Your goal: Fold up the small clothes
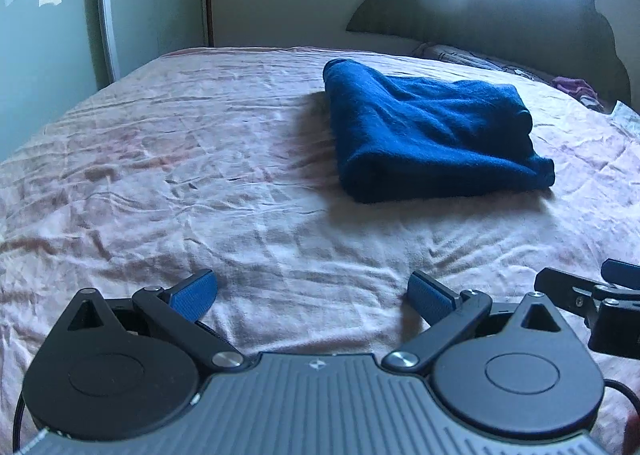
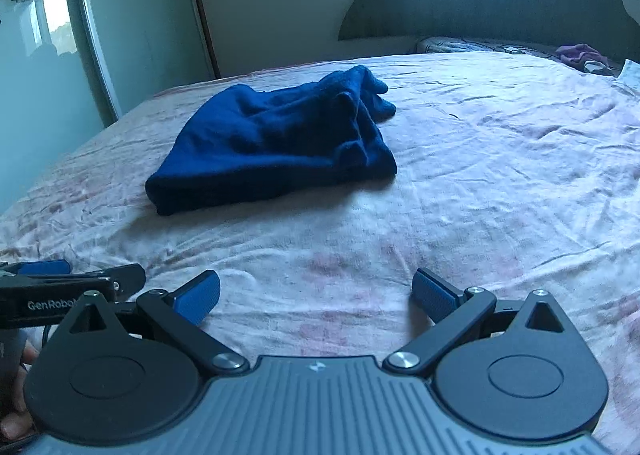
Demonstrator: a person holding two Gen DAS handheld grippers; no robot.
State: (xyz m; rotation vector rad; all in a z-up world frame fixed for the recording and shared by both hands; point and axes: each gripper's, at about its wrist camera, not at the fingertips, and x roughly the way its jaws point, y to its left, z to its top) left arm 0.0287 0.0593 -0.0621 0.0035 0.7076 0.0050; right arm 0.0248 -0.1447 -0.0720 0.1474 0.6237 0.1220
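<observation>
A dark blue garment (image 1: 428, 131) lies folded in a thick bundle on the pink bedsheet (image 1: 200, 159); it also shows in the right wrist view (image 2: 276, 143), left of centre. My left gripper (image 1: 312, 295) is open and empty, low over the sheet, well short of the garment and to its left. My right gripper (image 2: 316, 295) is open and empty, short of the garment and to its right. Each gripper shows at the edge of the other's view: the right gripper (image 1: 600, 291) and the left gripper (image 2: 68, 279).
A dark scalloped headboard (image 1: 500, 15) stands at the far end. A patterned pillow (image 2: 480, 45) and a purple cloth (image 2: 580, 55) lie at the far right. A glass wardrobe door (image 2: 40, 55) runs along the bed's left side.
</observation>
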